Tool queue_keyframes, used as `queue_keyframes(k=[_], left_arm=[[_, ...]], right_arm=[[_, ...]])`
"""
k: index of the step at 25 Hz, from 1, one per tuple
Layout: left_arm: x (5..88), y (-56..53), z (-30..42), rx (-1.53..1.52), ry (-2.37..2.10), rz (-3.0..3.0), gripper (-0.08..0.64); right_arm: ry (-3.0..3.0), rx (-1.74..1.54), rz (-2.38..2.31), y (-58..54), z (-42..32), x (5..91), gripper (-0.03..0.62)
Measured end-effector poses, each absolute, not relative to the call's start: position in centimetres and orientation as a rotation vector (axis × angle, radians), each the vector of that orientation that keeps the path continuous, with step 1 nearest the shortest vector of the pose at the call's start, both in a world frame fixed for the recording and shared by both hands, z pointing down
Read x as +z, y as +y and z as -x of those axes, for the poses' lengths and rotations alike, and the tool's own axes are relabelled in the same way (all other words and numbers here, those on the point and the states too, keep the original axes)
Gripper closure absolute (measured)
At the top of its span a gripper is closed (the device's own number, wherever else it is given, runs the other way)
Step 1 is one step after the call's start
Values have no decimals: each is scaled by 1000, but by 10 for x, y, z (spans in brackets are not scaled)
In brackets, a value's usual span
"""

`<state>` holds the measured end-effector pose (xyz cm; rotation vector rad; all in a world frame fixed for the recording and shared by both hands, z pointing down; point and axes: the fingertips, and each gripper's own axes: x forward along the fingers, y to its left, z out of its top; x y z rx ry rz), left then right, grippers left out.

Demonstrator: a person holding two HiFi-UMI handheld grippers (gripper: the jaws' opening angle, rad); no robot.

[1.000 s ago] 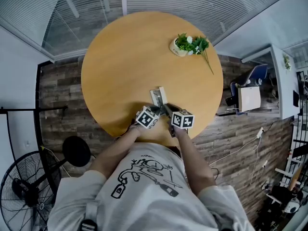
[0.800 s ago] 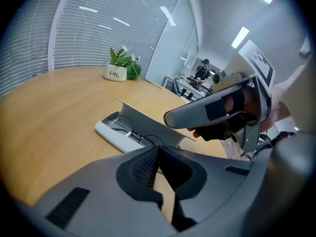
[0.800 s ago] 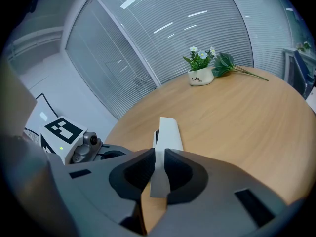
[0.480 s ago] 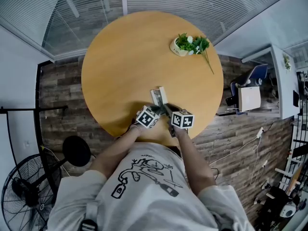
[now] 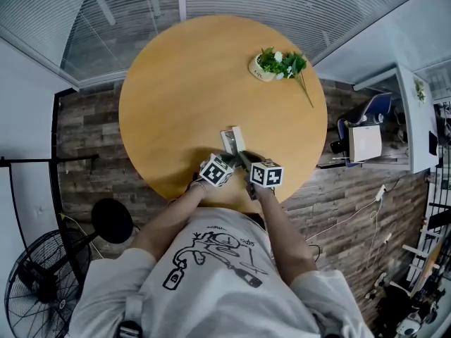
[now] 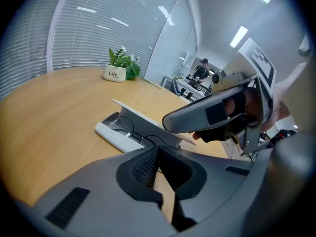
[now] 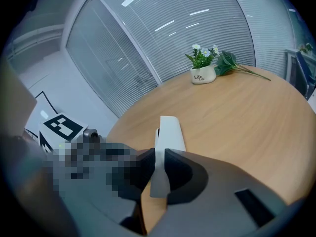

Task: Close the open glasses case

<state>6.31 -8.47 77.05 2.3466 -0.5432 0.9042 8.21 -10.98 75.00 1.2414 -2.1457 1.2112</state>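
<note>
Head view, lower centre: an open white glasses case point(image 5: 232, 141) lies on a round wooden table point(image 5: 183, 83). Right gripper point(image 7: 159, 168) pinches its raised lid point(image 7: 169, 132). Left gripper point(image 6: 157, 154), jaws pressed together and empty, is just beside the case.

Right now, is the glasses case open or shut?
Open: the lid stands raised off the base, glasses showing inside; the right gripper pinches the lid.

On the table point(image 5: 176, 83), the glasses case point(image 5: 231, 144) lies near the front edge, with glasses point(image 6: 132, 132) in its tray. The left tongs point(image 6: 159, 168) sit just before it. The right tongs point(image 7: 157, 167) straddle its raised lid. The potted plant point(image 5: 271, 66) stands at the far right, well apart.
</note>
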Motion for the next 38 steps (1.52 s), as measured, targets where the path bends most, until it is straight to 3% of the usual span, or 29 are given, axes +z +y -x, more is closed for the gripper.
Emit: queue_keyframes(k=[38], left_arm=[[772,-85,-57,907,-543,-2321,541]], right_arm=[[-2133,1234,-1202,-107,-68,757,525]])
